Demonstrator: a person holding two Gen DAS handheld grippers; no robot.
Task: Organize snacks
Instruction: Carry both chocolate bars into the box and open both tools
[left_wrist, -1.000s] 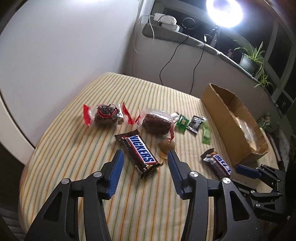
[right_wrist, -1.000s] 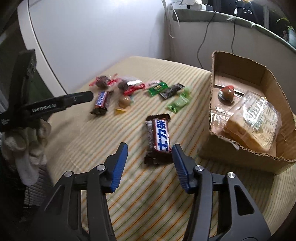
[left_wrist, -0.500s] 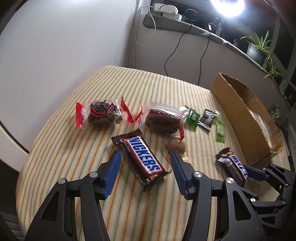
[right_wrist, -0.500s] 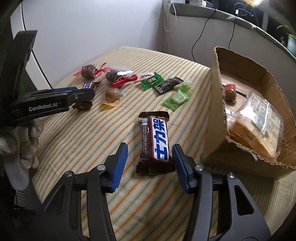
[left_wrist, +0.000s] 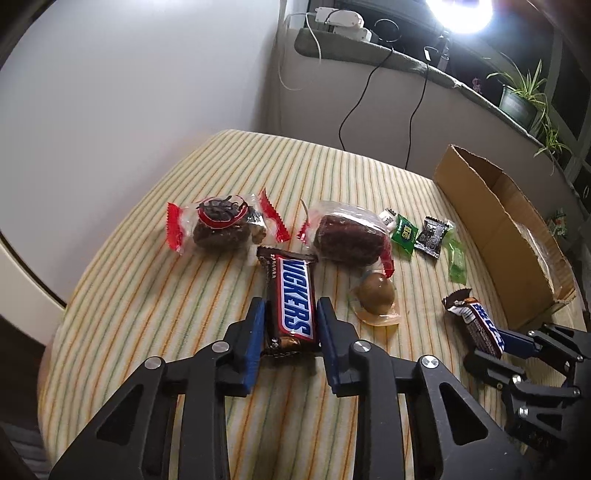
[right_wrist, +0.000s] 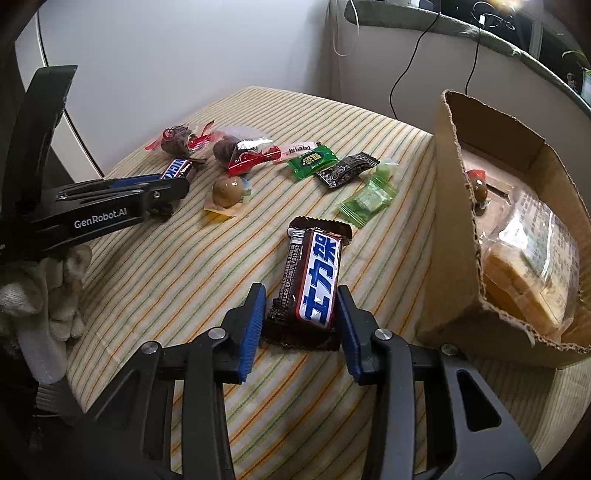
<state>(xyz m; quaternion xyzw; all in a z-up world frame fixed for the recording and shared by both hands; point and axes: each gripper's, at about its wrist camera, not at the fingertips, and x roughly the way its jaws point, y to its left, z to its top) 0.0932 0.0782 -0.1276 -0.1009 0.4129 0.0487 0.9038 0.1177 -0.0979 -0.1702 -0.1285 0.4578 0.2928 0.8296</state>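
My left gripper (left_wrist: 290, 314) is shut on the near end of a Snickers bar (left_wrist: 291, 299) that lies on the striped tablecloth (left_wrist: 147, 295). My right gripper (right_wrist: 301, 302) has its jaws closed around the near end of a second Snickers bar (right_wrist: 314, 280) with Chinese lettering; the left pad looks slightly off the wrapper. The cardboard box (right_wrist: 454, 206) stands just right of it and holds a bagged bread slice (right_wrist: 532, 258) and a small brown sweet (right_wrist: 478, 190). In the right wrist view the left gripper (right_wrist: 159, 192) sits at the left.
Loose snacks lie across the cloth: two bagged brown cakes (left_wrist: 221, 225) (left_wrist: 347, 238), a round brown sweet (left_wrist: 376, 295), green (left_wrist: 404, 232), black (left_wrist: 432, 236) and pale green (left_wrist: 458, 262) sachets. Wall, sill with cables and plants stand behind.
Both grippers moved forward and down over their bars and closed their jaws on the near ends. The left Snickers bar now lies straight between the left fingers.
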